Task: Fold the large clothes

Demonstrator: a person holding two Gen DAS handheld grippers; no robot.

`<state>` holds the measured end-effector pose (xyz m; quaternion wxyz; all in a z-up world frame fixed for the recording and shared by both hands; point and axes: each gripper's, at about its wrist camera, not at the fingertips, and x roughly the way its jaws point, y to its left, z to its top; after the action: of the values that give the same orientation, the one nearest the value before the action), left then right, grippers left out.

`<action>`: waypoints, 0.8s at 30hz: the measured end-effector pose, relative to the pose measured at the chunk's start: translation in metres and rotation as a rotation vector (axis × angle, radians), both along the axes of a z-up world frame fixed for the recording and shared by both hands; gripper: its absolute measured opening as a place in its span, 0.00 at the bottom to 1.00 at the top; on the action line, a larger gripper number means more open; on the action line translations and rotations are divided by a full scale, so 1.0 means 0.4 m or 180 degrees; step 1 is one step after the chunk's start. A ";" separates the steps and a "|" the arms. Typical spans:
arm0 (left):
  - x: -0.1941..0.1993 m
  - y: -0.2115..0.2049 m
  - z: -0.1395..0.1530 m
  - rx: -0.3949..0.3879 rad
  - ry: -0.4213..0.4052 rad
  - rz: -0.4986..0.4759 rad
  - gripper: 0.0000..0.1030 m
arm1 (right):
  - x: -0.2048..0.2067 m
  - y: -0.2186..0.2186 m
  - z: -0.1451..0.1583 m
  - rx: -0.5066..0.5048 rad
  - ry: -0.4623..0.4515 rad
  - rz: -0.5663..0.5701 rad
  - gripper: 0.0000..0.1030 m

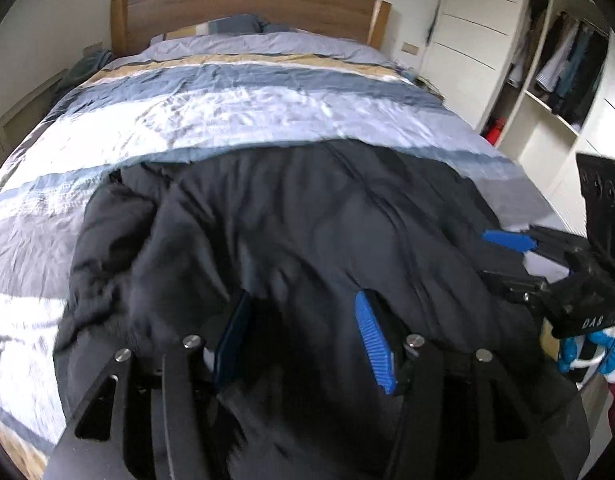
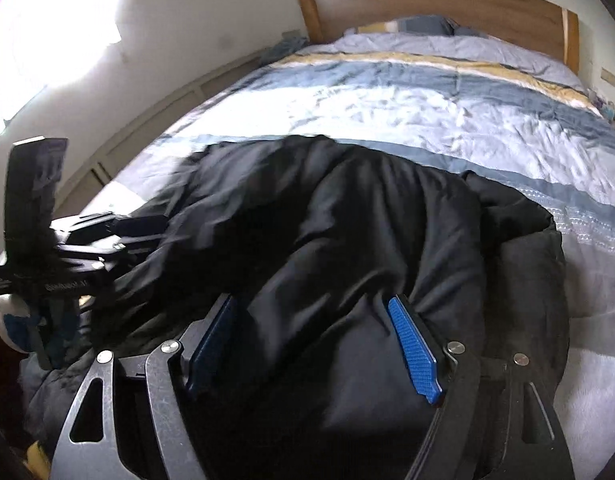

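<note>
A big black padded jacket (image 1: 307,220) lies bunched on the near end of the bed, its zip running down the middle. My left gripper (image 1: 303,328) has its blue pads (image 1: 373,340) pressed into a thick fold of the jacket at the near edge. My right gripper (image 2: 311,336) grips another thick fold of the jacket (image 2: 347,220) between its pads (image 2: 413,344). In the left wrist view the right gripper (image 1: 507,254) shows at the right edge, one blue finger on top of the cloth. The left gripper (image 2: 141,230) shows at the left of the right wrist view, fingers buried in fabric.
The bed (image 1: 227,112) carries a striped blue, white and tan duvet, with pillows by the wooden headboard (image 1: 247,4). A white wardrobe with hanging clothes (image 1: 555,72) stands to the right. A low wall ledge (image 2: 155,120) and a bright window lie to the left.
</note>
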<state>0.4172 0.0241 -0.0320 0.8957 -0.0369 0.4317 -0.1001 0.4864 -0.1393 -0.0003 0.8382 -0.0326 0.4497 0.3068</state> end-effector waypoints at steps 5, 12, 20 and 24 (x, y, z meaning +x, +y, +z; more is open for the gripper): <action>-0.057 -0.026 -0.051 0.0120 0.0126 0.0046 0.51 | -0.072 -0.009 -0.032 -0.0119 0.0102 0.0047 0.75; -0.093 -0.026 -0.071 0.0107 0.0046 0.0178 0.51 | -0.087 -0.016 -0.075 -0.0136 0.0149 -0.0091 0.75; -0.102 -0.029 -0.107 0.0147 -0.0058 0.0215 0.52 | -0.083 -0.011 -0.111 -0.0142 0.0086 -0.0151 0.78; -0.106 -0.029 -0.114 0.0140 -0.0086 0.0234 0.52 | -0.081 -0.002 -0.117 -0.0163 0.0065 -0.0168 0.79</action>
<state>0.3748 0.0124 -0.0775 0.9051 -0.0317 0.4200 -0.0582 0.4539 -0.1400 -0.0473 0.8403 -0.0391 0.4666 0.2733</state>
